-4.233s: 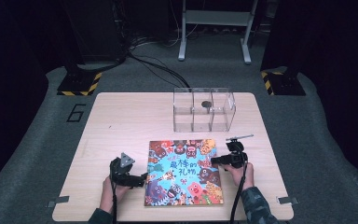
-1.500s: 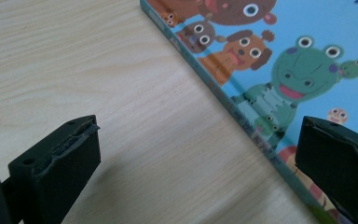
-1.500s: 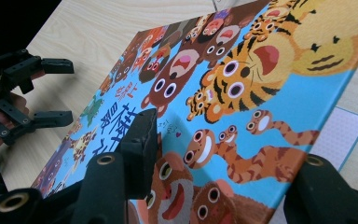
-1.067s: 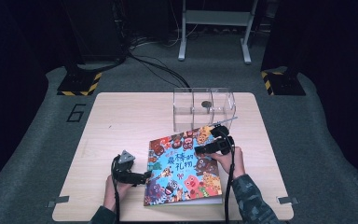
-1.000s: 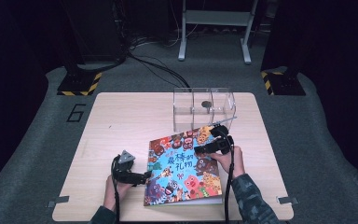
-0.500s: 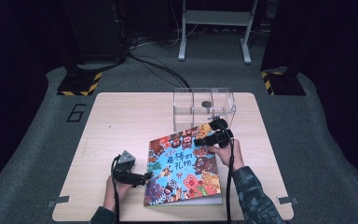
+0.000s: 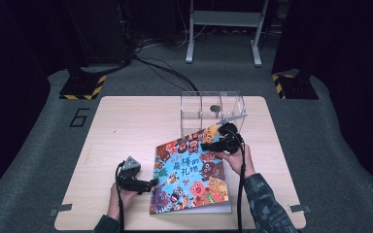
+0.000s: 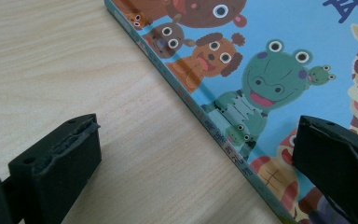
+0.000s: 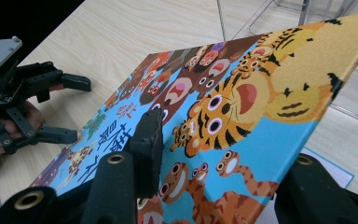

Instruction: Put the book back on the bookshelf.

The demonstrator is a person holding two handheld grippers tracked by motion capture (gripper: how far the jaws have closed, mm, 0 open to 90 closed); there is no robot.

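A picture book (image 7: 189, 174) with cartoon animals on its blue cover lies on the wooden table (image 7: 126, 126). My right gripper (image 7: 208, 145) is shut on the cover's free edge, and the cover (image 9: 223, 107) is tilted up off the pages, held between the jaws of the right gripper (image 9: 228, 163). My left gripper (image 7: 151, 184) is open at the book's lower left. In the left gripper view the left gripper (image 8: 191, 168) straddles the spine (image 8: 205, 116), one jaw over bare table and one over the cover. The left gripper (image 9: 77, 109) also appears in the right gripper view.
A clear plastic box (image 7: 213, 109) stands just behind the book's raised far corner, with a small dark round thing (image 7: 214, 108) inside. Bare table stretches to the left and back left. The dark floor carries cables and stand legs beyond the table.
My right gripper has moved from the flat book's right edge up and toward the box, lifting the cover with it. The left gripper has stayed by the spine.
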